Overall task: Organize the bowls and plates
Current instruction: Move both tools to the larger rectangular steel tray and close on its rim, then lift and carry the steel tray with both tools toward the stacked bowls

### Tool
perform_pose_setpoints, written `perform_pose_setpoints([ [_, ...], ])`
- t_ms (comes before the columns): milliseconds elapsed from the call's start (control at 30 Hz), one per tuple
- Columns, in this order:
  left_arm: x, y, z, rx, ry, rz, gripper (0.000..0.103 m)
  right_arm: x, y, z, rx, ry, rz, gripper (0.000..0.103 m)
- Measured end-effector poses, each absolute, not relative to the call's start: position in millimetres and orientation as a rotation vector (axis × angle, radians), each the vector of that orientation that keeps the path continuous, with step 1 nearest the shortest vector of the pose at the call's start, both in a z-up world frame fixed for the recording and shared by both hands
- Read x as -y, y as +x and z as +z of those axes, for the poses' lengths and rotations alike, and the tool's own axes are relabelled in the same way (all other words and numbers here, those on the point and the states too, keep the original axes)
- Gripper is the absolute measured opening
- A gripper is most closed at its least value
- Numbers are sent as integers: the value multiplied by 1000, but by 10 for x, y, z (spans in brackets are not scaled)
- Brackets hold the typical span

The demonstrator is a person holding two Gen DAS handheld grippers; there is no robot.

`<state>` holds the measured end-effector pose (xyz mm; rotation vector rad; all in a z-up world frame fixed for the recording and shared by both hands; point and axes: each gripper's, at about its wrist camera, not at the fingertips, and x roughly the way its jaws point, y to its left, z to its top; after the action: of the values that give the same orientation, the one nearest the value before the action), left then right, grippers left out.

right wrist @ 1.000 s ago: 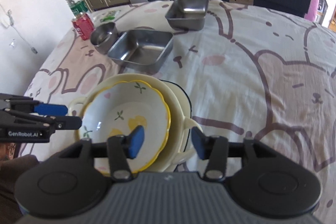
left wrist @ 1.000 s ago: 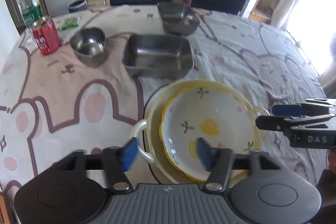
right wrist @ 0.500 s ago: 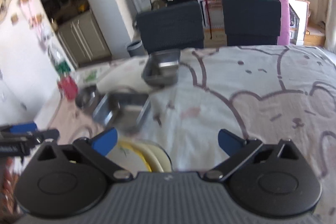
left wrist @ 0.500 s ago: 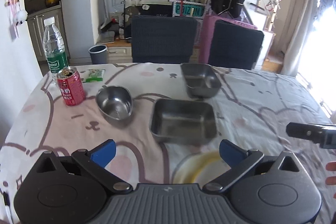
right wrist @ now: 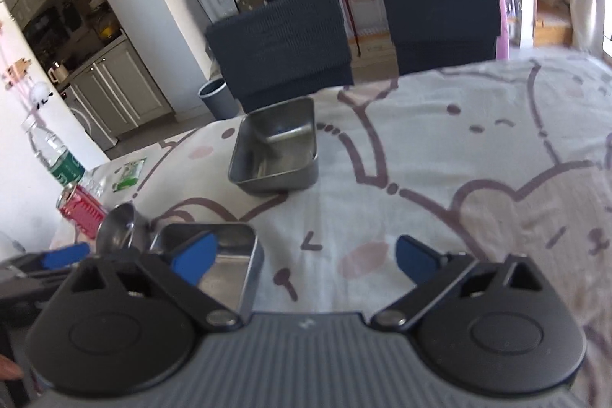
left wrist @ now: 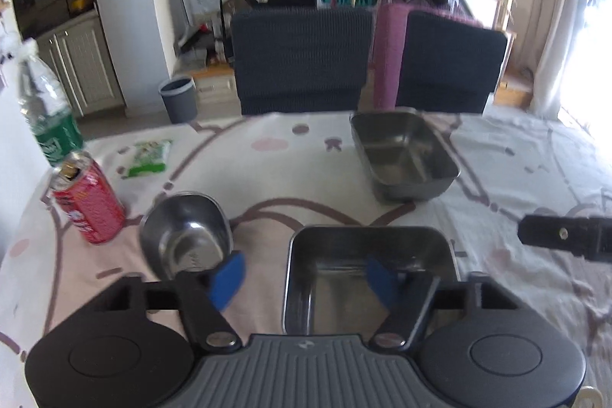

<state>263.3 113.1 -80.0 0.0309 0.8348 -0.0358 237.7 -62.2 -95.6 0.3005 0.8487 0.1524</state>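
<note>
Here, above the near edge of the cartoon-print tablecloth (left wrist: 287,159): holding the left gripper (left wrist: 304,280) spread, just narrowing, pinching nothing, straddling the left wall of the large rectangular steel tray (left wrist: 367,255), probably lining up a lift for nesting. Keeping the right gripper (right wrist: 306,257) wide, just narrowing slightly, empty over bare cloth. Toward the far edge, the smaller steel tray (left wrist: 405,155). From the left wrist only, a full look into the round steel bowl (left wrist: 187,236) beside the cola can (left wrist: 88,205); from the right, merely its rim.
</note>
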Motion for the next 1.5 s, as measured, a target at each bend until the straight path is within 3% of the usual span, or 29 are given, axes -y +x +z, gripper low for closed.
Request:
perform_pose_setpoints([
  [100, -1126, 2738, -912, -884, 33, -22, 47, 593, 2562, -1067, -905, 361, 199, 71],
  [233, -1133, 2797, -1041, -925, 59, -10, 33, 523, 2723, -1246, -970, 360, 243, 53],
  [333, -1194, 2811, -1087, -939, 57, 18, 23, 492, 2776, -1369, -1009, 401, 280, 44],
  [467, -1281, 2817, -1107, -948, 18, 29, 19, 395, 2764, -1440, -1023, 375, 305, 39],
  [533, -1301, 2829, -1116, -959, -4, 17, 11, 351, 2749, -1453, -1023, 366, 311, 31],
  [700, -1309, 2852, -1140, -974, -37, 6, 5, 265, 2710, -1455, -1023, 351, 336, 21],
  [767, -1308, 2847, -1127, -978, -50, -5, 3, 226, 2698, -1449, -1016, 346, 353, 13],
  [1100, -1109, 2655, -742, -891, -115, -55, 1, 367, 2566, -1156, -911, 265, 335, 7],
  [1500, -131, 2190, -372, -870, -187, -217, 4, 1365, 1986, -652, -840, 196, 240, 7],
])
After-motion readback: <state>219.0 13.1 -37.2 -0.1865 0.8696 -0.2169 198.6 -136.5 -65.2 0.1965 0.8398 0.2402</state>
